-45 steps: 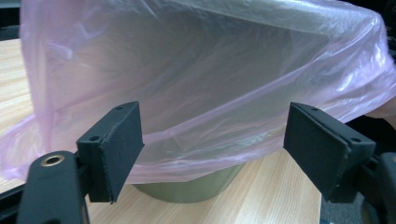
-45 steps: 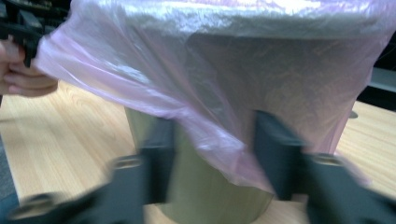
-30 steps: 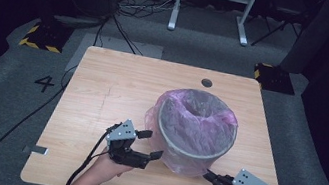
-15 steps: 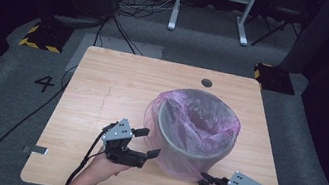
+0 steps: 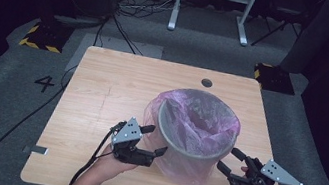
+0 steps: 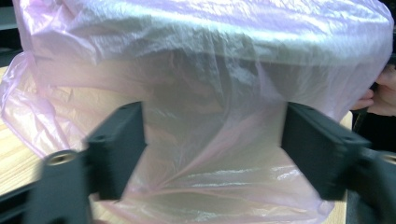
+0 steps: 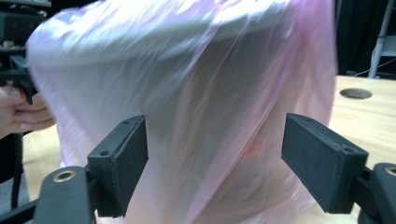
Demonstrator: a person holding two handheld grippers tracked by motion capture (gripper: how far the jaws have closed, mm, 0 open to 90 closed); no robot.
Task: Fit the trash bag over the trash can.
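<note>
room: dark, grey carpet, cables behind.
surface (image 5: 102,87): pale wood, carrying one bin at its near right.
bin (image 5: 197,128): grey round tub, upright, probably stiff and light; nothing seen inside but the liner.
liner (image 5: 190,170): pink film draped over rim and down the wall; likely thin, slippery, easily torn. pinch the loose skirt.
left tongs (image 5: 158,141): released, just beside the skirt.
right tongs (image 5: 228,159): released, near it.

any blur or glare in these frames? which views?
High view: sharp on the table, dark surroundings. Left claw view: motion blur on the left claw edges, bright glare on the pink bag. Right claw view: bag and bin smeared, the right claw crisp.
</note>
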